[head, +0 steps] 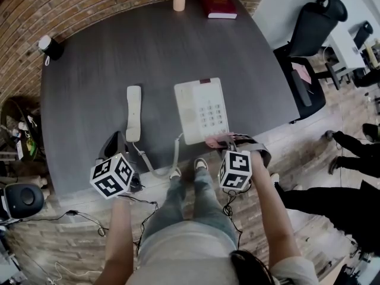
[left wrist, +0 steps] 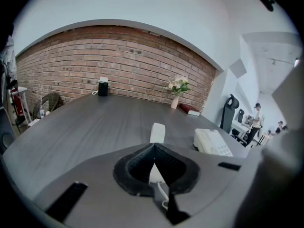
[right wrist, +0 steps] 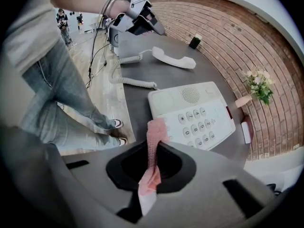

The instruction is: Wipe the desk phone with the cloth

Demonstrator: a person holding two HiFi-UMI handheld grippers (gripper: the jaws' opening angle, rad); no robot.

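At the near left edge of the dark grey wooden surface (head: 119, 52), the left claw (left wrist: 153, 147) is pinched closed on nothing, just short of the white plastic handset (head: 133, 113), which lies off its cradle. Its coiled white cord (head: 160, 166) loops along the edge to the cream push-button desk phone (head: 202, 110). The right claw (right wrist: 154, 146) clamps a thin fold of pink knitted cloth (right wrist: 155, 129) at the phone's near edge; a hard wipe could likely shove the unbraced phone, tugging cord and handset, or pull the cloth free.
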